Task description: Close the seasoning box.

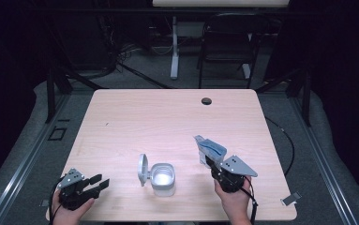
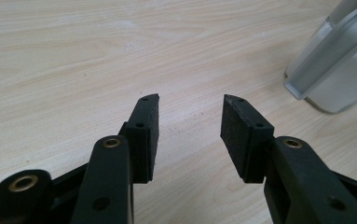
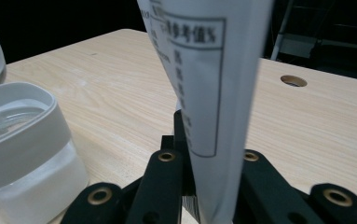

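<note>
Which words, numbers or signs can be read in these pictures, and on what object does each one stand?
"参考值%": heading of a boxed table printed on the white packet held in the right tool.
Smaller print in the table rows and up the packet's left edge: too blurred to read.
Open container: no text visible.

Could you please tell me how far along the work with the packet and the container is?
Done: the container stands with its lid flipped open. In hand: the right claw is shut on the packet, held upright off the table. The left claw rests open, empty. Left: probably getting the packet to the container.
</note>
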